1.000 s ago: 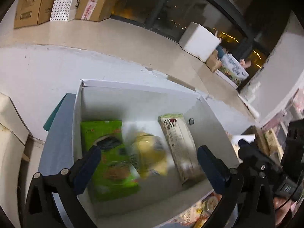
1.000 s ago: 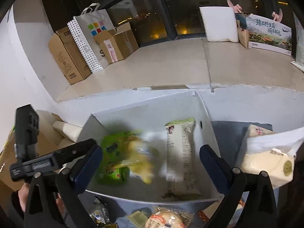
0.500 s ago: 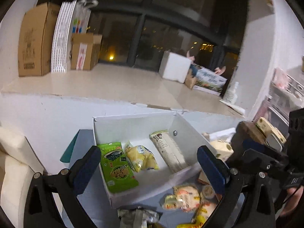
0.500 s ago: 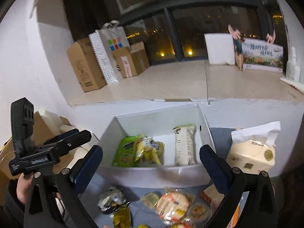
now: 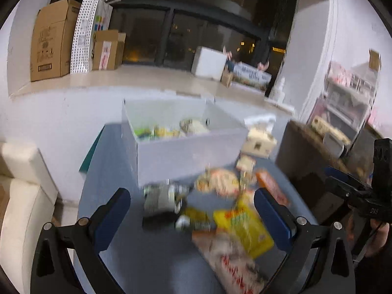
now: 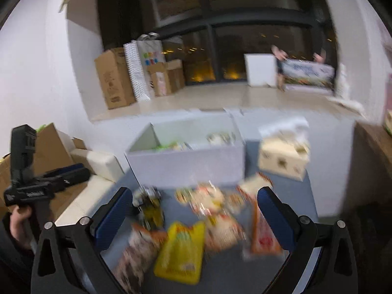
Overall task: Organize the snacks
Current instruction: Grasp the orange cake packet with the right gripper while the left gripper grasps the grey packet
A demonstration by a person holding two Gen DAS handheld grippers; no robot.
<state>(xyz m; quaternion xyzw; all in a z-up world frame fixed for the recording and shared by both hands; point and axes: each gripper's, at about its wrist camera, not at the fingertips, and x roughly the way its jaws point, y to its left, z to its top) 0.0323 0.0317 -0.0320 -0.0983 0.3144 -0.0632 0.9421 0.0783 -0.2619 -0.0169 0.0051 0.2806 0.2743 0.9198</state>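
Observation:
A white box (image 5: pixel 188 152) (image 6: pixel 196 161) stands at the back of the grey table and holds a green packet, a yellow packet and a long pale packet. Several loose snacks lie in front of it: a yellow packet (image 5: pixel 245 225) (image 6: pixel 181 252), a silver-and-black packet (image 5: pixel 161 201), an orange packet (image 6: pixel 262 235) and round pale packets (image 6: pixel 203 196). My left gripper (image 5: pixel 192 212) is open and empty, above the loose snacks. My right gripper (image 6: pixel 194 210) is open and empty above the same pile. Both views are blurred.
A tissue pack (image 5: pixel 261 142) (image 6: pixel 284 156) stands right of the box. A dark wooden unit (image 5: pixel 313 161) lies to the right, a cream sofa (image 5: pixel 22 196) to the left. Cardboard boxes (image 6: pixel 115 78) stand on the window ledge behind.
Both grippers have pulled back and up from over the white box. The view now takes in the loose snacks in front of it. Both stay open and empty.

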